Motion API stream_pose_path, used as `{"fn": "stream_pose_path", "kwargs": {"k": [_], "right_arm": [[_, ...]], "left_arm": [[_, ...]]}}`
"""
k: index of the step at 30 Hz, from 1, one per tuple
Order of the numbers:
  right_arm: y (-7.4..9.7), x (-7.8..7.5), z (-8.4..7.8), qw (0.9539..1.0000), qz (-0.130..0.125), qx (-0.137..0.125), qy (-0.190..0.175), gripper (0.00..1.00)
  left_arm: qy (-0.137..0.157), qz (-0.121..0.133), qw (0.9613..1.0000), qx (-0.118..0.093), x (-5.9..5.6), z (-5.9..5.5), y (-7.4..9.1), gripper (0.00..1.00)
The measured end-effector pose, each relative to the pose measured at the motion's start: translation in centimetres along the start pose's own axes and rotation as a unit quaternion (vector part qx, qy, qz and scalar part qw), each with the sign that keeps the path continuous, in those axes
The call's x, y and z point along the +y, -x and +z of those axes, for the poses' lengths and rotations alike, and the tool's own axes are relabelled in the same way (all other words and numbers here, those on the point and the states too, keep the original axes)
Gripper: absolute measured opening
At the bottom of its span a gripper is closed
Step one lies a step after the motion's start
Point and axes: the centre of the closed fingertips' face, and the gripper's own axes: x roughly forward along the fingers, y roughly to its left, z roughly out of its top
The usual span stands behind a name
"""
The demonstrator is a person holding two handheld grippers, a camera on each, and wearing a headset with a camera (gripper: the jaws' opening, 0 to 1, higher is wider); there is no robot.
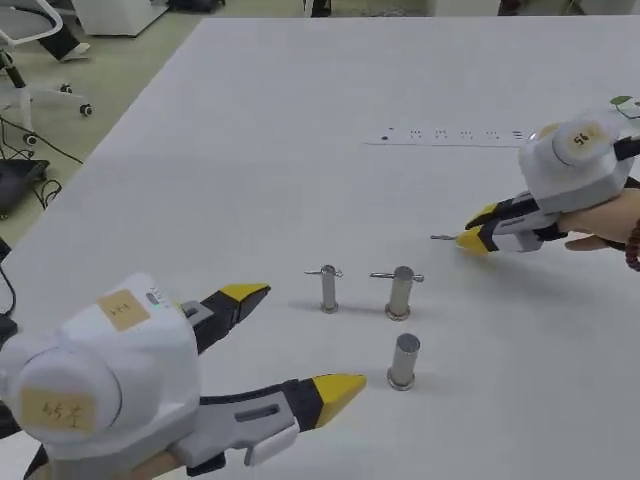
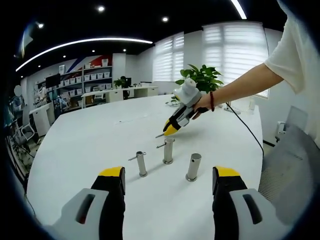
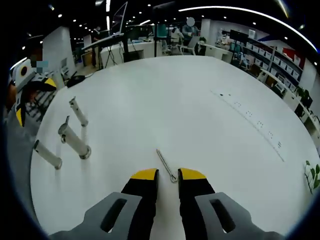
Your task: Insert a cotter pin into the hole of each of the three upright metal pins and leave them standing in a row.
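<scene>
Three upright metal pins stand mid-table. A thin pin [image 1: 329, 288] and a thicker pin [image 1: 400, 292] each carry a cotter pin through the top. A third pin [image 1: 403, 360], nearer me, has a bare top. My right gripper [image 1: 470, 241] hovers right of them, shut on a cotter pin [image 1: 441, 237] that points toward the pins; the same cotter pin [image 3: 166, 165] sticks out between the jaws of the right gripper [image 3: 170, 175]. My left gripper [image 1: 295, 340] stands open low at the left, and the left gripper [image 2: 169, 172] faces the three pins [image 2: 168, 151] with nothing between its jaws.
A flat white power strip [image 1: 450, 135] lies on the white table [image 1: 250, 150] beyond the pins. An office chair [image 1: 40, 50] stands off the table's far left. A potted plant [image 2: 202, 77] sits at the far table end.
</scene>
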Motion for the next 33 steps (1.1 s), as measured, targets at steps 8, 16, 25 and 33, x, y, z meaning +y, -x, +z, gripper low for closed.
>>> {"fn": "stream_pose_path", "kwargs": {"k": [8, 16, 25, 33], "right_arm": [[-0.34, -0.3, 0.06, 0.9998, 0.015, 0.006, -0.011, 0.15], [-0.41, -0.11, 0.04, 0.9984, 0.028, 0.047, 0.016, 0.09], [-0.52, 0.1, -0.09, 0.9948, 0.023, 0.085, 0.052, 0.05], [-0.51, 0.25, 0.08, 0.9931, 0.015, 0.089, 0.075, 0.02]], "left_arm": [[0.004, 0.001, 1.0, 0.005, 0.18, -0.24, -0.29, 0.7], [0.004, 0.002, 1.0, 0.007, 0.29, -0.3, -0.26, 0.69], [0.003, 0.004, 0.9999, 0.011, 0.54, -0.48, 0.04, 0.68], [0.001, 0.006, 0.9999, 0.01, 0.85, -0.37, 0.13, 0.67]]}}
